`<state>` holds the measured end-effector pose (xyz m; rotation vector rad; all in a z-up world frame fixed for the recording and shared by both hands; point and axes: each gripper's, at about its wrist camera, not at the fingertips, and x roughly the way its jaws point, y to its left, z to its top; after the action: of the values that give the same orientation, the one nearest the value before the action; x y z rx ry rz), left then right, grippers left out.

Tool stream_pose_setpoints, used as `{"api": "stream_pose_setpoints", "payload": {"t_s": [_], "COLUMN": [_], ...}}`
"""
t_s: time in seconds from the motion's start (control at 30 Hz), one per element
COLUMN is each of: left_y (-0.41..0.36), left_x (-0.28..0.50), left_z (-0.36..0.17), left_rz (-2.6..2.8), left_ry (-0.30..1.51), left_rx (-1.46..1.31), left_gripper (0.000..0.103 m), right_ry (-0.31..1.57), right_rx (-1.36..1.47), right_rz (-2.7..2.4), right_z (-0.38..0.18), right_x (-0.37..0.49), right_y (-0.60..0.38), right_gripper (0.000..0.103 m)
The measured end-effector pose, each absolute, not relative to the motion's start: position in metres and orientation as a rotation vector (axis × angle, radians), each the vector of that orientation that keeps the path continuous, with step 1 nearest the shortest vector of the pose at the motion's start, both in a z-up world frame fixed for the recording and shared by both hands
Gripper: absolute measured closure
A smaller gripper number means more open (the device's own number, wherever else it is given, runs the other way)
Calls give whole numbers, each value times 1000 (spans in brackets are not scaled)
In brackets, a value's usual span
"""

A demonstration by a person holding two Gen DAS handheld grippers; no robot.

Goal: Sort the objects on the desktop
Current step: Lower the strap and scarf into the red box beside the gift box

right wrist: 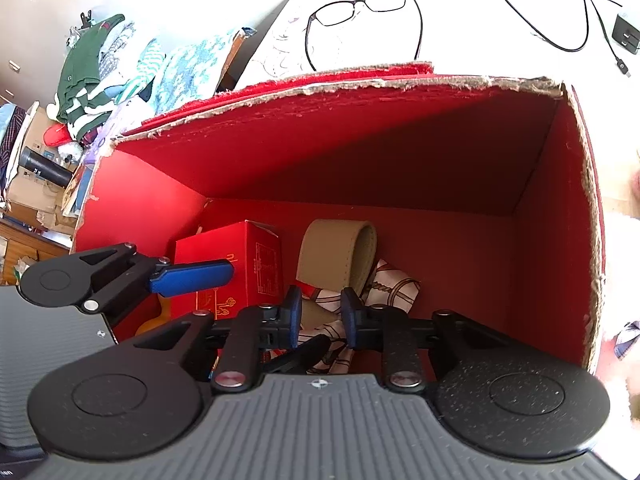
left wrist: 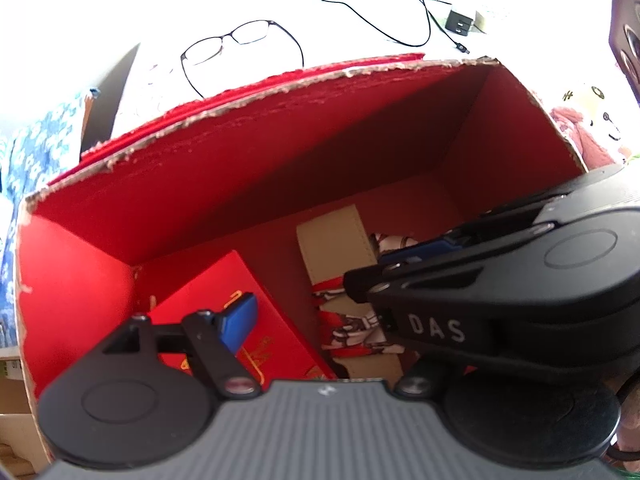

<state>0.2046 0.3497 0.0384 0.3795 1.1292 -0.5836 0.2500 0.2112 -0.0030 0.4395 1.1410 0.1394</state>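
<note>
both grippers crowd the red box (right wrist: 360, 152), left gripper (left wrist: 316, 300) spread wide and empty, right gripper (right wrist: 320, 316) half closed around the scarf (right wrist: 384, 292) without clearly pinching it, so they could bump or it slips out

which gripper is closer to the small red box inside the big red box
Left. The left gripper has a blue finger right over the small red box; the right gripper sits beside it, over the patterned scarf.

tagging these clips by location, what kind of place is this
Probably a lived-in home room, at a white desk or table: eyeglasses and a charger with its cable lie behind a torn red cardboard box, and folded clothes are piled at the left.
</note>
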Motion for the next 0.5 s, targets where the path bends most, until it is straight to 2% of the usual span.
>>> {"api": "stream_pose_setpoints", "payload": {"t_s": [0.5], "left_y": [351], "left_x": [209], "left_z": [37], "left_rz": [-553], "left_ry": [1139], "left_rx": [357], "left_gripper": [24], "right_ry": [1095], "right_rx": [414], "right_rz": [80], "right_z": [1], "right_x": [247], "right_y": [213], "right_gripper": [80]}}
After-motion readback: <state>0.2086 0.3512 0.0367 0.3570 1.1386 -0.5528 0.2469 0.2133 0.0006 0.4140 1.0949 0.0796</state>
